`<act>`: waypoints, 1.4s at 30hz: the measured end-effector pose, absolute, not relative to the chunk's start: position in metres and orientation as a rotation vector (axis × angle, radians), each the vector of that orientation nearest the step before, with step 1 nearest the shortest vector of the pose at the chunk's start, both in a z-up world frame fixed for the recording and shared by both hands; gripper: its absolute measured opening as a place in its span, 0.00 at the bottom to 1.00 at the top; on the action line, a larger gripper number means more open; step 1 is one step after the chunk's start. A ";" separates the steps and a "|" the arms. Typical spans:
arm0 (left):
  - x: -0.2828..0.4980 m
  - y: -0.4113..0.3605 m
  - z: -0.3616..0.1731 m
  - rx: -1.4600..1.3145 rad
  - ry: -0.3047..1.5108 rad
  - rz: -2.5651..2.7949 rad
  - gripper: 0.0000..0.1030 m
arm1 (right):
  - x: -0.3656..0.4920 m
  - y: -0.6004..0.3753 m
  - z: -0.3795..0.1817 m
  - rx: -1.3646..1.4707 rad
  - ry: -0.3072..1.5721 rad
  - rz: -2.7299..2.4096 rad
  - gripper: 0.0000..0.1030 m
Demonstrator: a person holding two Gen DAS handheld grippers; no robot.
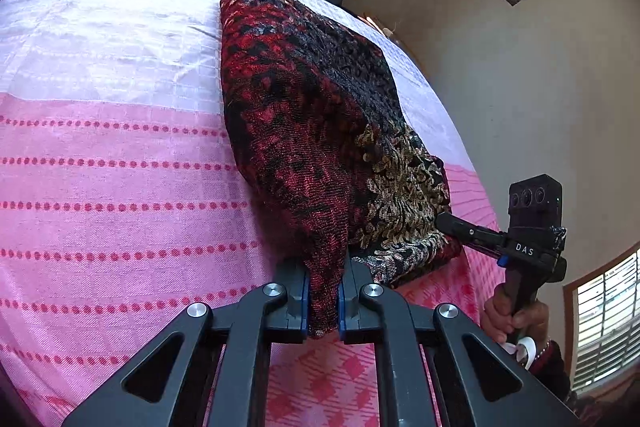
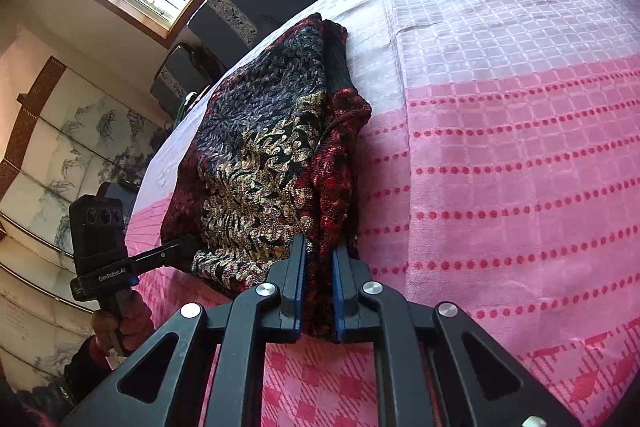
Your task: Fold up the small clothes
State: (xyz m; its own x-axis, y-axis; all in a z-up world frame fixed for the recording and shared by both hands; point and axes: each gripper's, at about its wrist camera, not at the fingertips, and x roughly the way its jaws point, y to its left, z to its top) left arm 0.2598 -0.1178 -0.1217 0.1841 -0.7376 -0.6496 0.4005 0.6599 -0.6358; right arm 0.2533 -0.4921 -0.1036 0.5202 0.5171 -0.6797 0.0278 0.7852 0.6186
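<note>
Stretching from 6 toward 12 o'clock in the left wrist view, one red-black patterned shawl [image 1: 304, 115] lies on the pink-and-white checked bedspread [image 1: 120, 167], its near corner clamped by the left gripper [image 1: 323, 301]; the right gripper [image 1: 444, 221] meets its 4 o'clock edge. In the right wrist view, the right gripper [image 2: 317, 291] pinches the shawl's [image 2: 264, 147] near edge, while the left gripper [image 2: 188, 247] grips its 8 o'clock corner.

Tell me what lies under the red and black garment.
The garment rests on a pink and white checked cloth, gripped by the left tool and right tool. Beneath it stays hidden.

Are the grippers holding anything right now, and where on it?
Both hold the cloth: the left gripper and the right gripper each pinch its near edge, side by side.
</note>
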 end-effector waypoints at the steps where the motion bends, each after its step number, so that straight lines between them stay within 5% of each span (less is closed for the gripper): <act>1: 0.259 -0.115 -0.119 -0.357 1.120 -0.825 0.09 | 0.252 -0.492 -0.104 0.637 0.994 0.320 0.10; 12: 0.247 -0.087 -0.100 -0.352 1.093 -0.833 0.11 | 0.236 -0.474 -0.100 0.644 0.977 0.341 0.06; 14: 0.245 -0.089 -0.097 -0.312 1.067 -0.810 0.28 | 0.235 -0.482 -0.095 0.647 0.953 0.318 0.07; 15: 0.244 -0.088 -0.097 -0.302 1.072 -0.797 0.51 | 0.233 -0.486 -0.092 0.648 0.940 0.311 0.07; 17: 0.242 -0.084 -0.098 -0.334 1.079 -0.789 0.72 | 0.231 -0.492 -0.086 0.642 0.932 0.310 0.08; 32: 0.239 -0.061 -0.112 -0.443 0.918 -0.752 0.76 | 0.270 -0.454 -0.090 0.503 1.009 0.316 0.26; 35: 0.236 -0.062 -0.112 -0.429 0.909 -0.753 0.76 | 0.273 -0.447 -0.084 0.456 0.998 0.321 0.04; 42: 0.233 -0.064 -0.111 -0.422 0.902 -0.754 0.76 | 0.257 -0.485 -0.057 0.435 0.909 0.230 0.03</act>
State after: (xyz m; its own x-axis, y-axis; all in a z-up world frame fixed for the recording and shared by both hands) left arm 0.2330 -0.0644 -0.1114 0.3943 -0.7391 -0.5461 0.4056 0.6732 -0.6183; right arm 0.2569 -0.4846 -0.0575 0.5981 0.3719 -0.7099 -0.0106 0.8894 0.4570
